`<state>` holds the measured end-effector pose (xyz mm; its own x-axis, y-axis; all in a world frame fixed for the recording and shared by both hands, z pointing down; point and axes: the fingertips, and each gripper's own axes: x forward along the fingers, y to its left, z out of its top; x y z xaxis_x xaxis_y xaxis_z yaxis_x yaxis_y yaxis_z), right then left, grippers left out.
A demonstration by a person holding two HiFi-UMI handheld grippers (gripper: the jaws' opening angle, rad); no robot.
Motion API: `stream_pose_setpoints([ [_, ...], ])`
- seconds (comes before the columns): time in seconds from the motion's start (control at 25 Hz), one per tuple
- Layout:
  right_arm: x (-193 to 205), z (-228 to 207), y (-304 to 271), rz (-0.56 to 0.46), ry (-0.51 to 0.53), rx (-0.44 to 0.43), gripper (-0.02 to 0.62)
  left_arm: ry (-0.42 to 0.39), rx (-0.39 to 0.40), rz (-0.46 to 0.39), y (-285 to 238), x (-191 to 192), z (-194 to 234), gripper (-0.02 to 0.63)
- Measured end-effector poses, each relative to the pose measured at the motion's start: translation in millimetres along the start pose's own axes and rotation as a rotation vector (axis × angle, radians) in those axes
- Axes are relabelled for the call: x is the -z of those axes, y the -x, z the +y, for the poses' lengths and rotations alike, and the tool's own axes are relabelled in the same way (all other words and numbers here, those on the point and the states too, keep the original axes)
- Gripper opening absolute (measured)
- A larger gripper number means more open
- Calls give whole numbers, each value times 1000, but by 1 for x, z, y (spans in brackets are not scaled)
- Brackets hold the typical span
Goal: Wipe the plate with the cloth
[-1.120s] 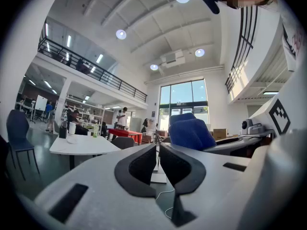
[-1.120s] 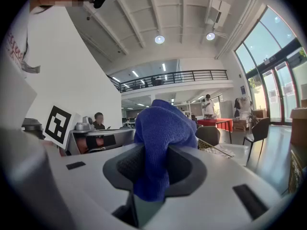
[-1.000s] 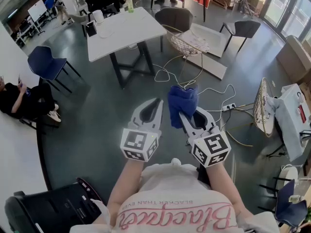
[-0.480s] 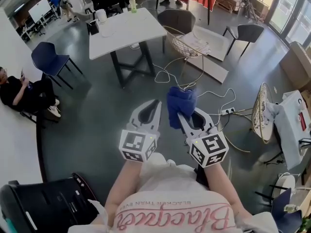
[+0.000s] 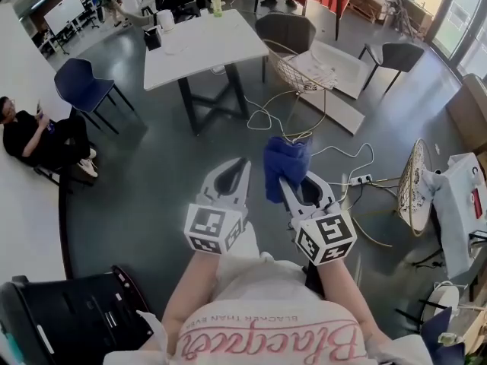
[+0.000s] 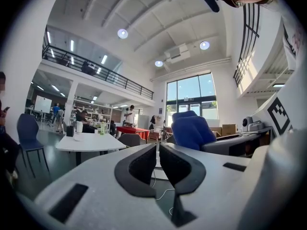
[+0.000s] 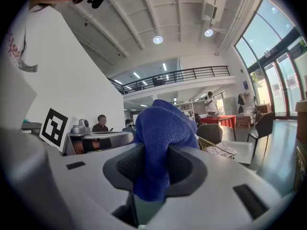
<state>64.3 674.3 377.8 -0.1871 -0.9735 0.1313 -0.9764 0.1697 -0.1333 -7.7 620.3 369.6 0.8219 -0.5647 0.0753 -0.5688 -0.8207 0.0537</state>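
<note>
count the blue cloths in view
1: the blue cloth bunched in the right gripper, clamped between its jaws. The left gripper is shut and empty. None other shows.

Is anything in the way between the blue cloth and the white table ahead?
Nothing visible blocks it. The right gripper is shut on the blue cloth, and only bare floor lies before the white table; loose cables trail beside its legs.

- The cloth [image 5: 285,162] is seen in deep blue.
- The left gripper [image 5: 240,162] and the right gripper [image 5: 288,185] are finished in pale grey, with black linings inside the fingers [image 6: 139,169].
- Black-and-white square patterns are carried on the marker cubes [image 5: 213,230].
- The bench [image 5: 202,40] is topped in white, on black legs.
- The floor [image 5: 152,173] is coloured dark grey.
</note>
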Motion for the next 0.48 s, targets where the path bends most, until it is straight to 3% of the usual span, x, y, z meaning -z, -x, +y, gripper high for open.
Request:
stream_pose_setpoints([
  [0.48, -1, -36, -76, 15, -11, 1, 104, 38, -31, 11, -61, 7, 64, 14],
])
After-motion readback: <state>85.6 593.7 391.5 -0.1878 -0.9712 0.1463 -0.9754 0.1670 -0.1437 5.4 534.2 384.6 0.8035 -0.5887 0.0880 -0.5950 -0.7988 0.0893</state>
